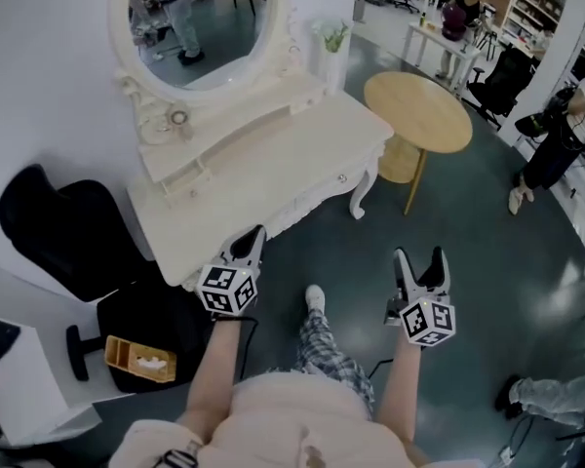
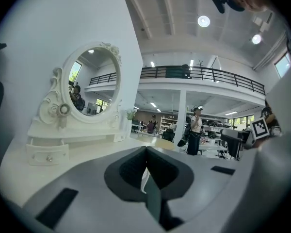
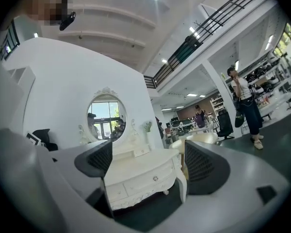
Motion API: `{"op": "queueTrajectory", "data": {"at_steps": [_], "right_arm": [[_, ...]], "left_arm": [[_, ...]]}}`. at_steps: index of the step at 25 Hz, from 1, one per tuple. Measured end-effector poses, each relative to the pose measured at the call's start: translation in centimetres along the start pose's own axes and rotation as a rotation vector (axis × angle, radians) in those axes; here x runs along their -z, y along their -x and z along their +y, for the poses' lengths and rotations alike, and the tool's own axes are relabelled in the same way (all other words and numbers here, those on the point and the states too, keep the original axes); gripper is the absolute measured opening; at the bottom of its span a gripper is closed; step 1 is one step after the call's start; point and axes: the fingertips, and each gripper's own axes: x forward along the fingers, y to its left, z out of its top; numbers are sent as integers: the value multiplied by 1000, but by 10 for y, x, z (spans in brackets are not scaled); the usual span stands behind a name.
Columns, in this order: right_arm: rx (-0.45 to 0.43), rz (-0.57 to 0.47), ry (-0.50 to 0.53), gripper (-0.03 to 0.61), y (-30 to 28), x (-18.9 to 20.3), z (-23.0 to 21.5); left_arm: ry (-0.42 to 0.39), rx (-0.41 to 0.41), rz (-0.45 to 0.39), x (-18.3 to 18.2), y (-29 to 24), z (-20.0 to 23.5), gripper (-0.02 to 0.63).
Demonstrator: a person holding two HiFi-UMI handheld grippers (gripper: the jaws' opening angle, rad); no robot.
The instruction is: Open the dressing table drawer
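White dressing table w/ an oval mirror, seen from above, against a white wall. Its wide front drawer sits flush in the table front, i.e. shut, w/ a small round knob at its centre.

Your left gripper hovers just beside the table's front-left edge. Its jaws are pressed together w/ nothing in them. Your right gripper hangs over bare floor, well apart from the table. Its jaws are spread wide and empty, and the drawer front shows between them in the right gripper view.

Risks from here:
- The knob is small and rounded, so a shallow or off-centre pinch would prob. slip off.
- A pull angled to one side could skew the drawer in its runners and jam it.
- The table looks light on slim curved legs. A hard tug might drag it and tip the vase at the back right.
- The left gripper is near enough to bump the table edge.

Orientation: the drawer's long axis runs along the table front, from lower left to upper right in the head view. Its face points out toward the floor at lower right, approx. toward your right side. That looks like the way it slides out.
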Motion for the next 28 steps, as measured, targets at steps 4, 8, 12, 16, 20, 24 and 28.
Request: {"op": "queueTrajectory", "data": {"at_steps": [4, 8, 12, 16, 20, 24, 28], "right_arm": [[-72, 23, -2, 459, -118, -12, -28], [-168, 65, 5, 459, -225, -22, -35], [-225, 69, 2, 459, -297, -30, -36], [-243, 81, -7, 457, -340, -26, -37], [-274, 110, -5, 457, -375, -20, -33], [-292, 135, 3, 456, -404, -12, -28], [-323, 160, 6, 456, -433, -7, -17]], "left_arm": [[-9, -59, -8, -28, -83, 28, 26], [12, -133, -30, -56, -149, 60, 26], [-5, -172, -42, -76, -195, 81, 26], [-8, -205, -38, -85, -217, 96, 26], [-8, -240, -48, -95, -239, 112, 26], [-7, -252, -42, -98, -259, 127, 26], [-4, -272, -45, -105, -272, 143, 26]]}}
